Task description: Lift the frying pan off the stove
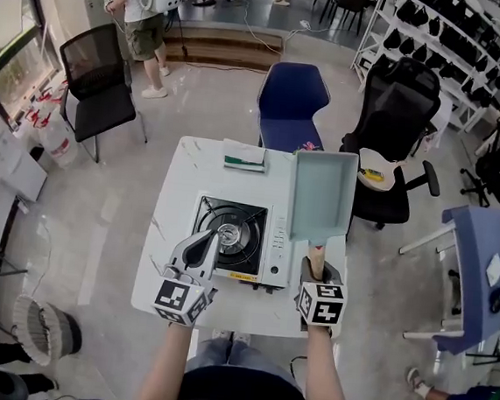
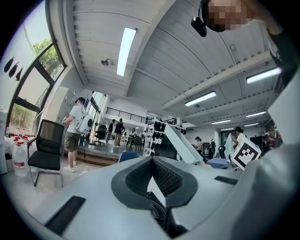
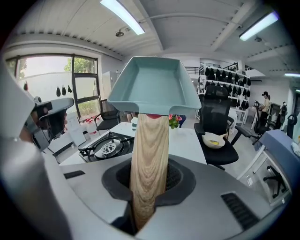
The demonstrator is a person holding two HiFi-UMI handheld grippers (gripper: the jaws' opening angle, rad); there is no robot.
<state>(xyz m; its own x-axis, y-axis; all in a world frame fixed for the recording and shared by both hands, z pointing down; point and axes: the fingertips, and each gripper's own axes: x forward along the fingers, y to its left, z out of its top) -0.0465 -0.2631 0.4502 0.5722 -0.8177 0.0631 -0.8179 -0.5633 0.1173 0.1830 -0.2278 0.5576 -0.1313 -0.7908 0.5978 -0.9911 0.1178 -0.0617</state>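
Gripping: light wooden handle (image 3: 149, 159) of the pale teal square metal frying pan (image 1: 322, 196) is clamped by the right gripper (image 1: 317, 264) | pan is held raised, just right of the white portable gas stove (image 1: 272, 241) | left gripper (image 1: 202, 245) is closed on nothing, at the stove's front-left corner.

A white square desk (image 1: 180, 198) with a smooth top and a few faint marks near its left edge, standing on a pale shiny floor (image 1: 118, 200). Close to the front edge, about in the middle, a white stove (image 1: 269, 251) sitting flat, with a round black burner on its left part and a yellow strip along the side nearest the front edge. Up at the far edge, a flat white pad (image 1: 244, 155) with a green stripe, and just right of it some small pink flowers (image 1: 309, 145).
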